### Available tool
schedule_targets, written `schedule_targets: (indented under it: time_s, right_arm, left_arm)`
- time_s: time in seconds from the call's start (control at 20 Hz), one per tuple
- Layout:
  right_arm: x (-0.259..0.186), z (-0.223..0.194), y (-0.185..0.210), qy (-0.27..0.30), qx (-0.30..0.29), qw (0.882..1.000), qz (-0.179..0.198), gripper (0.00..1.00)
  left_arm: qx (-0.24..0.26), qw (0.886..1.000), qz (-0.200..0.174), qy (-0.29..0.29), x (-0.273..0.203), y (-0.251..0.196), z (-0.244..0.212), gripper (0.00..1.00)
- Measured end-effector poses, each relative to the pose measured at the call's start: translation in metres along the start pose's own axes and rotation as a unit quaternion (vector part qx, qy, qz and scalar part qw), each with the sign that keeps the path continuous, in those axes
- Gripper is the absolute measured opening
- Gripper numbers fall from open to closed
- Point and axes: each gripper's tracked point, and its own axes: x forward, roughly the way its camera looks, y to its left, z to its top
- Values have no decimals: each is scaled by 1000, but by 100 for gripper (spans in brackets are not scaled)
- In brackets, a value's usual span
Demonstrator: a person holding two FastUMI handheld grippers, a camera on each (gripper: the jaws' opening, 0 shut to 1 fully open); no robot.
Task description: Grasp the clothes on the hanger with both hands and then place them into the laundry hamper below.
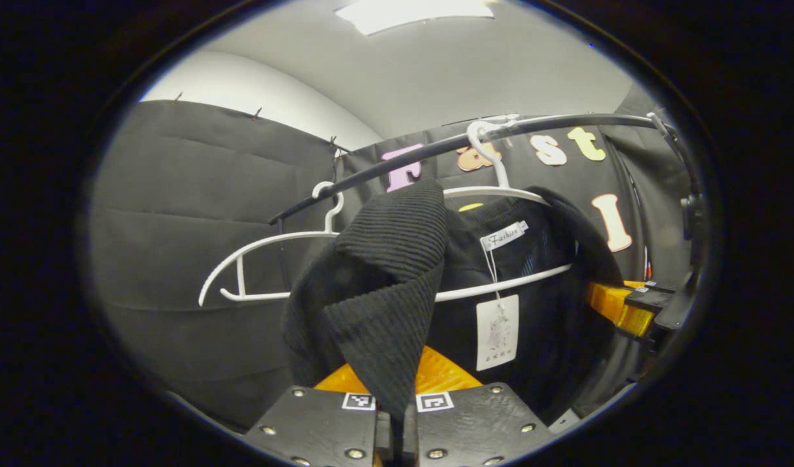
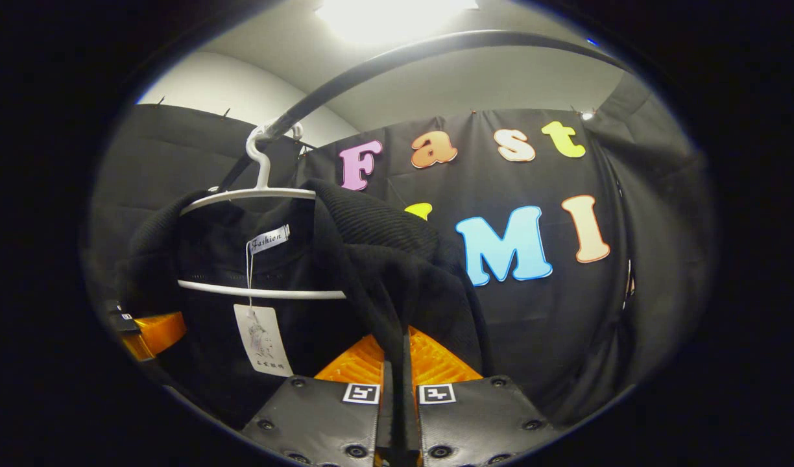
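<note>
Both grippers pinch the black ribbed sweater (image 1: 384, 285): left gripper (image 1: 396, 415) jaws clamped on one shoulder fold, right gripper (image 2: 397, 395) on the other. It hangs on the white hanger (image 2: 254, 194) under the rail (image 1: 436, 149).

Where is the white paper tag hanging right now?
In the left gripper view, the paper tag hangs on a string from the black garment, just below the white hanger crossbar, right of the left tongs.

Garment (image 1: 384, 285) drapes over hanger (image 1: 501, 191), apparently hooked on rail (image 1: 436, 148).
</note>
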Motion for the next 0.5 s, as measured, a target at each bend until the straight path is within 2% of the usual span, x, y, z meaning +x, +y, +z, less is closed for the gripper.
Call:
schedule_targets:
  time_s: [0.05, 0.1, 0.25, 0.3, 0.4, 0.45, 0.5]
  right_arm:
    - [0, 4, -4, -7, -5, 1000, -5, 8]
    - [0, 9, -7, -14, -5, 1000, -11, 7]
    - [-2, 21, -27, -37, -8, 998, -49, 7]
    - [-2, 25, -35, -42, -9, 997, -61, 5]
    - [1, 32, -48, -51, -17, 995, -79, 7]
    - [3, 36, -54, -58, -22, 994, -86, 5]
    - [4, 43, -60, -68, -27, 993, -94, 8]
  left_arm:
    - [3, 1000, 7, -5, 1, 2, 5, 7]
    - [7, 1000, -4, -14, -8, 1, 9, 0]
    - [32, 999, -7, -30, -23, 6, 24, 1]
    - [35, 999, -8, -35, -26, 8, 31, 2]
    - [35, 998, -6, -46, -30, 15, 45, 1]
    - [36, 998, -4, -52, -31, 21, 52, 0]
    - [37, 997, 1, -61, -33, 28, 61, 2]
